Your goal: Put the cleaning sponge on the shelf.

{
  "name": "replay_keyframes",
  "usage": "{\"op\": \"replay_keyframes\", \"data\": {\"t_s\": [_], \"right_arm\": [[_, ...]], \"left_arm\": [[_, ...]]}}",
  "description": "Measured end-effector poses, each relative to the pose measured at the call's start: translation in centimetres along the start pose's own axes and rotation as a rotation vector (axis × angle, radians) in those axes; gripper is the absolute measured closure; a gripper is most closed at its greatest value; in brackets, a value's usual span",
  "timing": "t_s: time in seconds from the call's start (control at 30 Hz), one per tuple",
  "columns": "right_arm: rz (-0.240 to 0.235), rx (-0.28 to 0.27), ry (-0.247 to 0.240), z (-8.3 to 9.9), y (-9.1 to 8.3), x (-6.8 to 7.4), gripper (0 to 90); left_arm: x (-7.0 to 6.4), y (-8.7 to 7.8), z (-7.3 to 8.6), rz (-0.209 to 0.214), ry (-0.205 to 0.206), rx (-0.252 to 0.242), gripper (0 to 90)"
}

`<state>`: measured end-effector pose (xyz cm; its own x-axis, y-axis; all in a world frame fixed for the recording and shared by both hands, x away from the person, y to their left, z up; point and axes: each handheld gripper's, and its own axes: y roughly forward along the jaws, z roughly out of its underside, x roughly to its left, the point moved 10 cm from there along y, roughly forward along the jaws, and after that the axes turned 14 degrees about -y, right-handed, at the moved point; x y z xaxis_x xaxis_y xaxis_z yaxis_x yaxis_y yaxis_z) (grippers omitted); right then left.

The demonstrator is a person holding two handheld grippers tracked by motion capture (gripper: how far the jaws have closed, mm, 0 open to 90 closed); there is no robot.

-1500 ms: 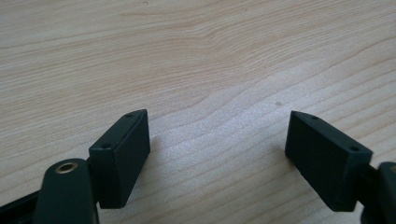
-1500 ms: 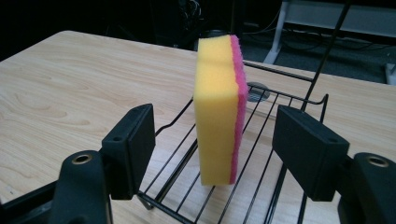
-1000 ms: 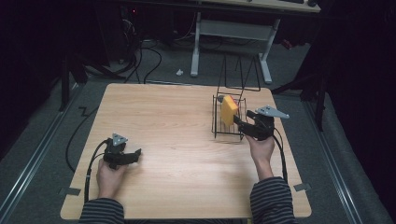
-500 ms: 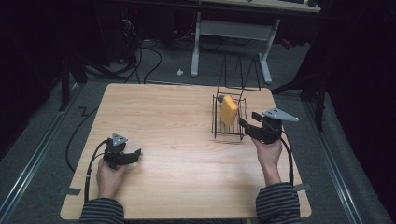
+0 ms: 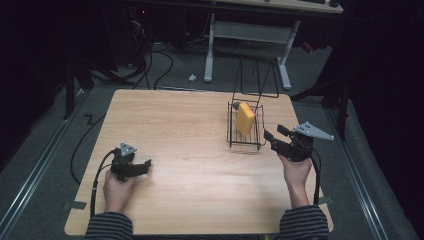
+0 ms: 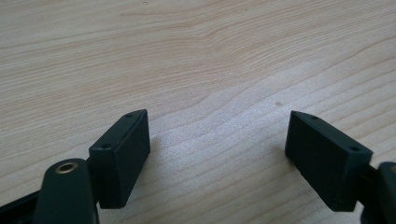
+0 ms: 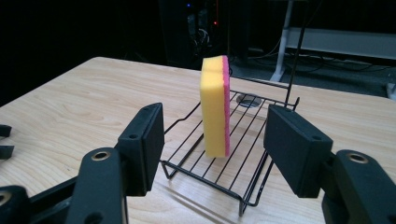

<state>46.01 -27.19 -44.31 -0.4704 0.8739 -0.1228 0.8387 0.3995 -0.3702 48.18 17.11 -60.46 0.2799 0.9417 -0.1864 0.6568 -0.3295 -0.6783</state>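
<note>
The wooden surface is carrying a black wire rack toward its far right, and the rack is holding a yellow sponge with a pink backing, standing upright on edge between the wires. In the right gripper view the sponge is sitting on the rack's floor with nothing gripping it, so the placing step is looking done, as far as the pictures allow a judgement.

The right tool is hovering just beside the rack's near right corner, jaws spread apart and empty, pointing at the sponge but not touching it. What seems left is only pulling this hand clear.

The left tool is resting on the near left of the surface, well apart from the rack; its jaws are standing wide apart over bare wood, holding nothing.
</note>
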Motion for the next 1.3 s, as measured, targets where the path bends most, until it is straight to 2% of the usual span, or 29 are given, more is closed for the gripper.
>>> {"op": "replay_keyframes", "data": {"t_s": [0.53,1.3], "right_arm": [[0.002,-0.033,0.029,1.0,-2.4,0.2,39.8],[-0.044,-0.038,0.027,3.2,-3.0,2.4,39.6]], "left_arm": [[0.0,0.0,0.0,0.0,0.0,0.0,22.6],[0.0,0.0,0.0,0.0,0.0,0.0,22.6]]}}
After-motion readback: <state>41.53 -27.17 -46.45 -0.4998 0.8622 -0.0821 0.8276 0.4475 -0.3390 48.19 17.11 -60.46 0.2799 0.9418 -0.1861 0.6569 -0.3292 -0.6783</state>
